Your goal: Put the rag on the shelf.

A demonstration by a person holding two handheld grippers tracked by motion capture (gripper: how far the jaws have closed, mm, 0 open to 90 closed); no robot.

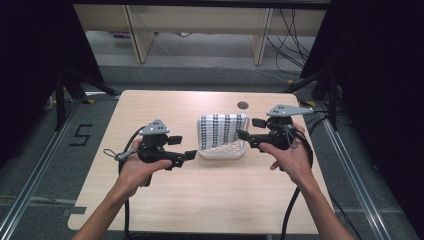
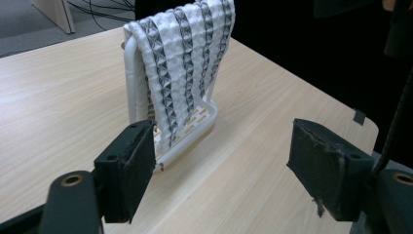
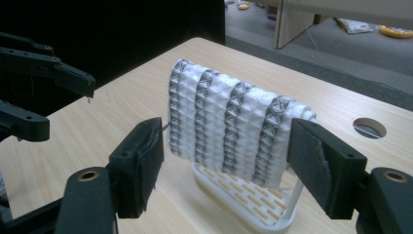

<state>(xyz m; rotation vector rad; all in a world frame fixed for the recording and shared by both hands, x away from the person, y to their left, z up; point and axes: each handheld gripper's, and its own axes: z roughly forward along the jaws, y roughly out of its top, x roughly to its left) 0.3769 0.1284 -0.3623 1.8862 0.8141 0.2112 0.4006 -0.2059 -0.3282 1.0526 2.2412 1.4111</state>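
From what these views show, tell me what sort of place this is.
Probably a lab or data-recording workspace, not a home: a light wooden table hemmed by black curtains, loose cables on a grey carpeted floor, and a "5" taped on the floor.

Light wood table (image 1: 210,200) on grey carpet (image 1: 200,65), black curtains (image 1: 380,75) at 3 and 9 o'clock, pale desk legs (image 1: 137,35) and loose cables (image 1: 290,35) toward 12.
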